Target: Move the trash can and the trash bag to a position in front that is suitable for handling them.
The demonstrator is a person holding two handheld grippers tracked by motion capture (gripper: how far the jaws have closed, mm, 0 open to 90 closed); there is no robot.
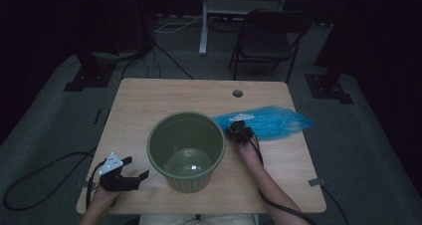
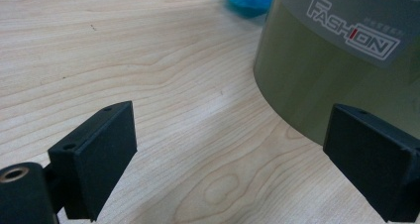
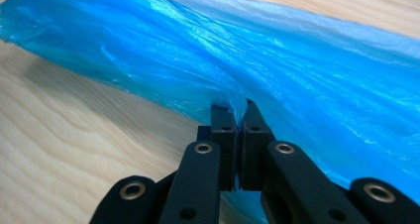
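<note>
A green plastic bin (image 1: 186,150) stands upright and empty in the middle of the wooden table (image 1: 149,98). A blue plastic bag (image 1: 268,122) lies flat to its right. My right gripper (image 1: 240,130) is at the bag's near left edge, jaws pressed together on a fold of the blue bag (image 3: 277,65), as the right gripper view (image 3: 237,110) shows. My left gripper (image 1: 134,170) rests near the table's front left, open, with nothing between its fingers. In the left gripper view the gripper (image 2: 233,149) faces the bin's wall (image 2: 337,70), which bears a "FASHION" label.
A round cable hole (image 1: 238,93) sits near the table's far edge. A folding chair (image 1: 266,41) and stand legs (image 1: 203,26) are on the dark floor beyond. Cables (image 1: 40,180) trail off the left and right sides.
</note>
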